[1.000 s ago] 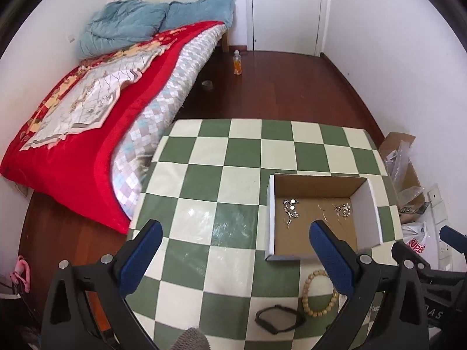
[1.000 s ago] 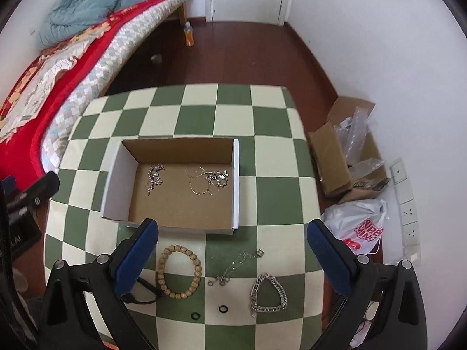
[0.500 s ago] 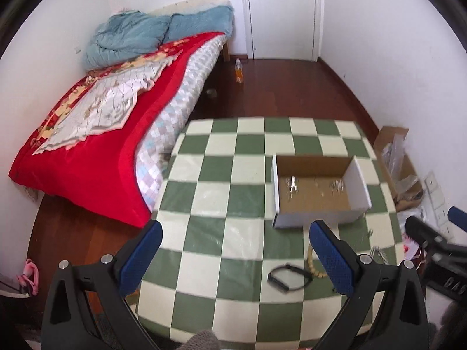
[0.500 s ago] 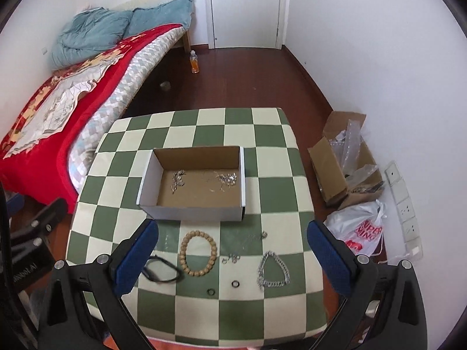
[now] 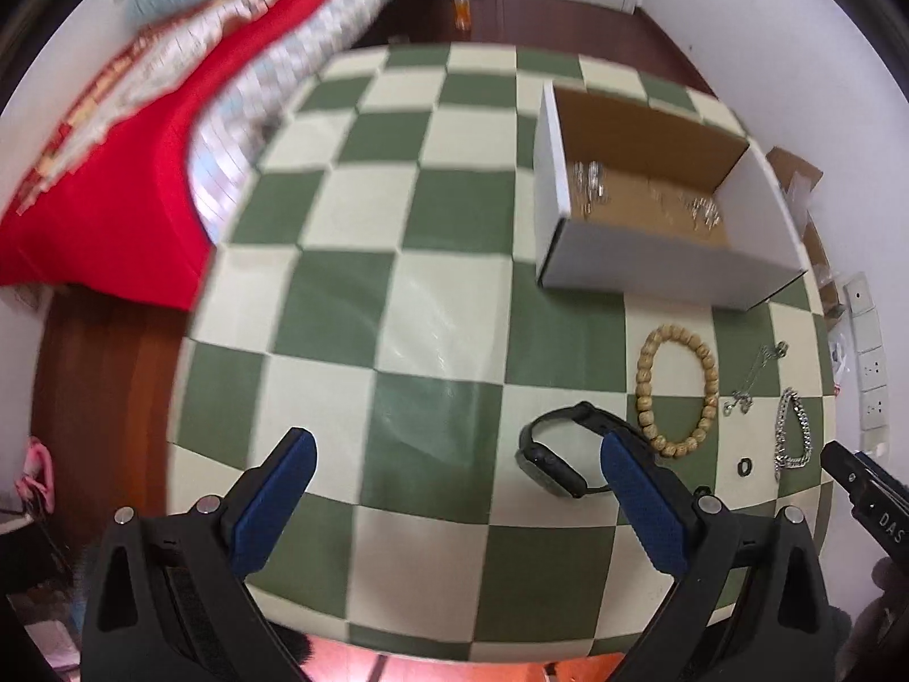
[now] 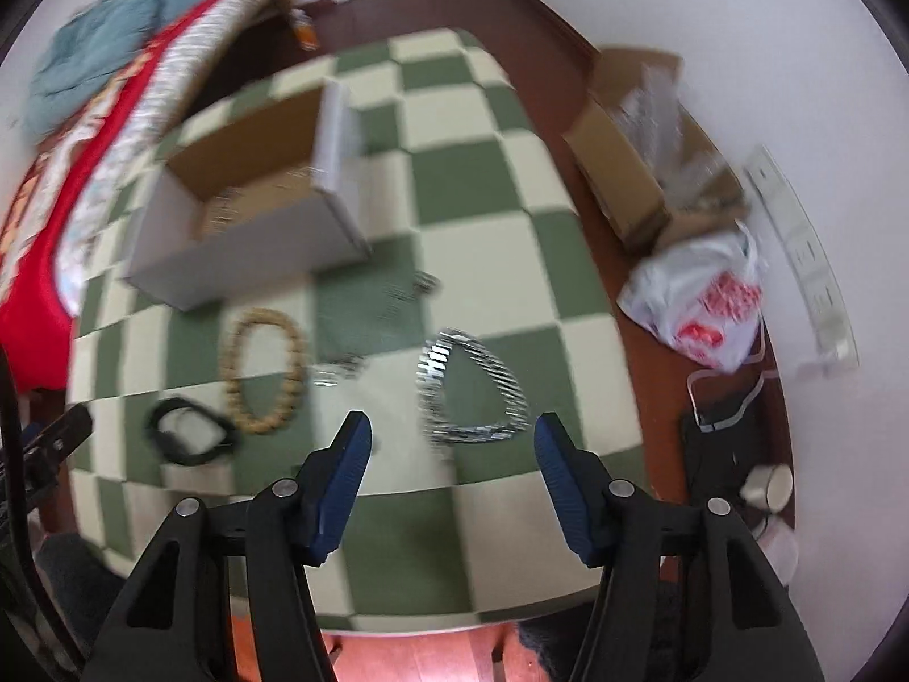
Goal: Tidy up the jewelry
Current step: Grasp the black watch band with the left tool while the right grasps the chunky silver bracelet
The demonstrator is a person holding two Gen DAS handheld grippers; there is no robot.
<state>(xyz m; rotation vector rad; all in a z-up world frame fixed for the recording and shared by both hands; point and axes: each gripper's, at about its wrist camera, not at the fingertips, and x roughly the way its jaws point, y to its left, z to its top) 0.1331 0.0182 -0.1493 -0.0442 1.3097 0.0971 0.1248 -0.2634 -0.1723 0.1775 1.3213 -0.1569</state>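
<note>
Landmark: open cardboard box [image 5: 670, 253] on the green-and-cream checkered table [image 5: 397, 295], white outer walls, brown inside. Small silver pieces [image 5: 591, 182] lie on its floor, blurred, kind not resolvable. Just in front of the box's near wall: wooden bead bracelet [image 5: 676, 389], flat, a closed loop. Beyond it, away from the box's left end, a thin silver chain [image 5: 753, 375] and a heavier silver link bracelet [image 5: 792, 432]; a small dark ring [image 5: 744, 465] lies between the beads and the link bracelet, nearer the table edge. Black watch [image 5: 559, 454] sits farther from the box than the beads, beside them. Left gripper [image 5: 454, 454]: jaws spread wide, nothing between them, right finger overlapping the watch strap in view. Right gripper [image 6: 451, 437]: jaws closing, not yet pressing anything; link bracelet [image 6: 468, 386] lies just ahead of the gap. Right view motion-blurred.
</note>
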